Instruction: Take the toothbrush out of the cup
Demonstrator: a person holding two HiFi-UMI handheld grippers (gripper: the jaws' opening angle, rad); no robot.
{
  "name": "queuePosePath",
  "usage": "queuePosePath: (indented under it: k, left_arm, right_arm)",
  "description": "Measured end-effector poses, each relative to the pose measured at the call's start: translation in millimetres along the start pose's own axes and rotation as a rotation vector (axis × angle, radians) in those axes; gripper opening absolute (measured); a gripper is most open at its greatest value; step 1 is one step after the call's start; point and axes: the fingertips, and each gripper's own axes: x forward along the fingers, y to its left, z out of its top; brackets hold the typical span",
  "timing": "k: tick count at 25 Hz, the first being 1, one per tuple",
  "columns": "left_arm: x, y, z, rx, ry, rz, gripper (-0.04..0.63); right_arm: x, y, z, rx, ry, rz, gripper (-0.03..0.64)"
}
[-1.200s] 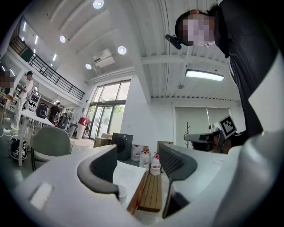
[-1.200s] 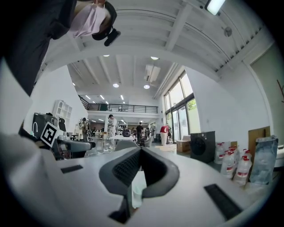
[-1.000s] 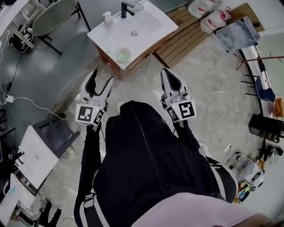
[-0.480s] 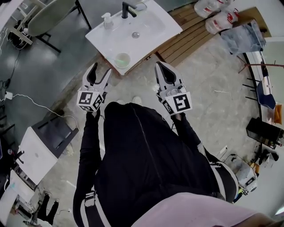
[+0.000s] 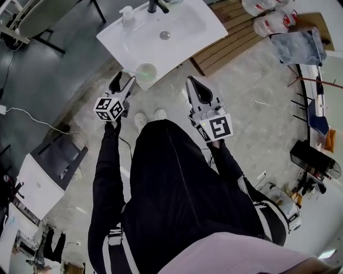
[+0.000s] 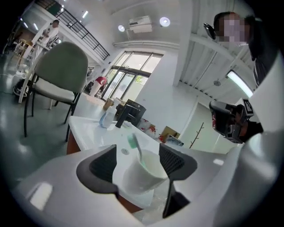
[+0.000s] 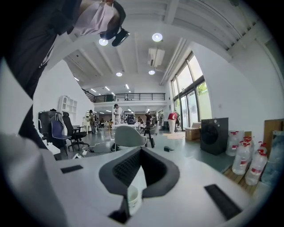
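A white cup (image 5: 146,73) stands at the near corner of the white sink counter (image 5: 185,40), with a green toothbrush (image 5: 140,68) leaning in it. My left gripper (image 5: 124,81) is open, its tips just short of the cup. In the left gripper view the cup (image 6: 144,175) sits framed between the two dark pads, untouched, and the toothbrush (image 6: 133,142) sticks up from it head first. My right gripper (image 5: 192,83) hovers over the floor to the right of the cup, shut on nothing. In the right gripper view the cup (image 7: 133,199) shows low, past the right gripper (image 7: 141,153).
A soap pump bottle (image 5: 127,15) and a black faucet (image 5: 155,6) stand at the back of the sink. A wooden pallet (image 5: 230,37) with water jugs (image 5: 262,21) lies to the right. A chair (image 5: 32,16) is at far left, a white table (image 5: 40,187) at lower left.
The person has stepped closer to the sink. Both grippers moved forward; the left one has come up to the cup. The right stayed shut.
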Motion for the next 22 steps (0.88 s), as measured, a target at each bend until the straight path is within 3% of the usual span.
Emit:
queuePosePath:
  k: [4,9,15,22]
  left_arm:
    - [18.4,2.4,-13.6,-0.055,0.018,-0.046,0.290]
    - [31.3,1.2,-7.3,-0.067,0.001,-0.059,0.278]
    - [28.3,3.1,-4.2,-0.033,0.005,-0.033,0.094]
    - [25.1,-9.7,7.6,-0.015,-0.019,-0.062,0.072]
  right_arm:
    - [3.8,-2.9,-11.7,0.007,0.026,-0.005,0.002]
    - [-0.4,-11.0,-16.1,0.009,0.039,-0.026,0.002]
    - [-6.3,-14.2,-10.4,0.007,0.026,-0.039,0.002]
    - [-13.7,-14.4,-10.2,-0.001,0.021,-0.046,0.002]
